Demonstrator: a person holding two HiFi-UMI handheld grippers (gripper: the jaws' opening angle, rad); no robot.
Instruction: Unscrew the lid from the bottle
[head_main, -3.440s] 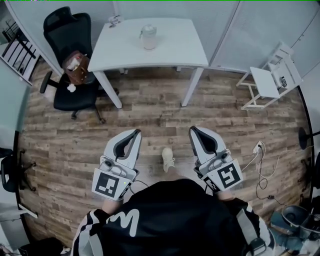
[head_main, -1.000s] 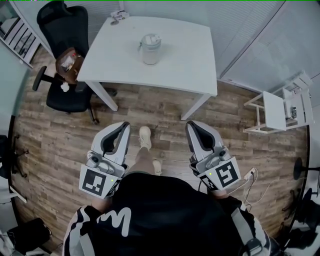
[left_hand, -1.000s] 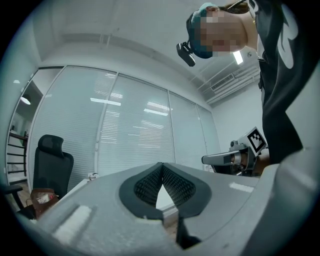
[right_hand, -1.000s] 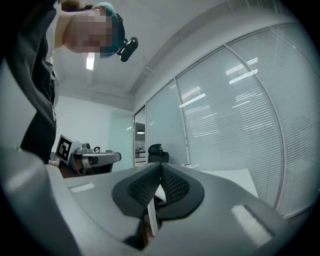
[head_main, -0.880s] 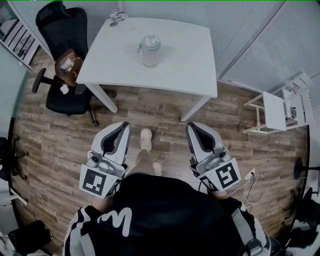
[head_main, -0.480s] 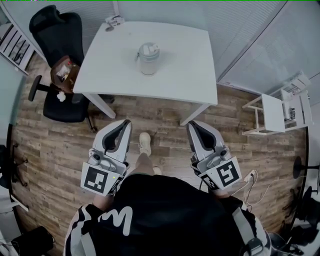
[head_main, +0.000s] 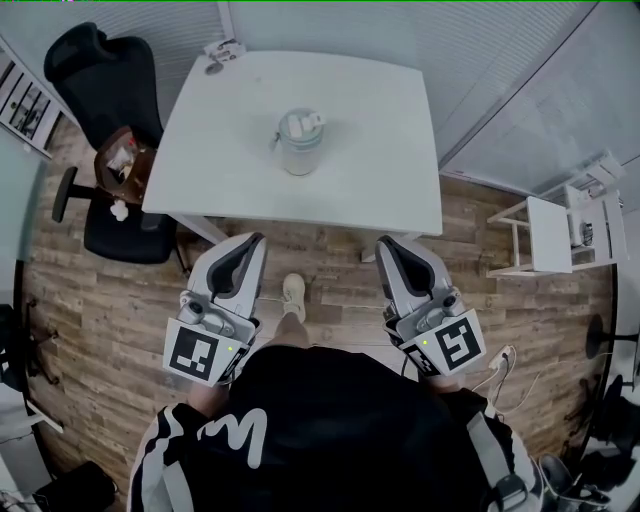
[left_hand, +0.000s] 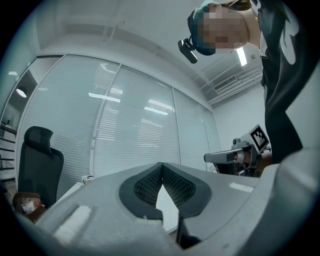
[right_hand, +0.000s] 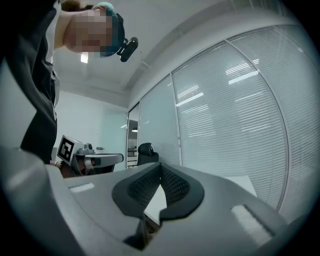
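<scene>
Head view: a pale, round bottle (head_main: 299, 142), lid on, stands near the middle of a white square table (head_main: 380, 170), its contents unclear. The left gripper (head_main: 254, 241) and right gripper (head_main: 386, 243) hang short of the table's near edge.

Left gripper view: ribbed black pads (left_hand: 148, 184) pressed together, empty.

Right gripper view: dark ribbed pads (right_hand: 176, 186) likewise closed tip to tip, nothing between them.

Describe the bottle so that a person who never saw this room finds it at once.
Find the white table beside the black office chair. Near its middle stands the bottle, squat and pale, with its lid on. The only other thing on the table is a small object at its far left corner.
</scene>
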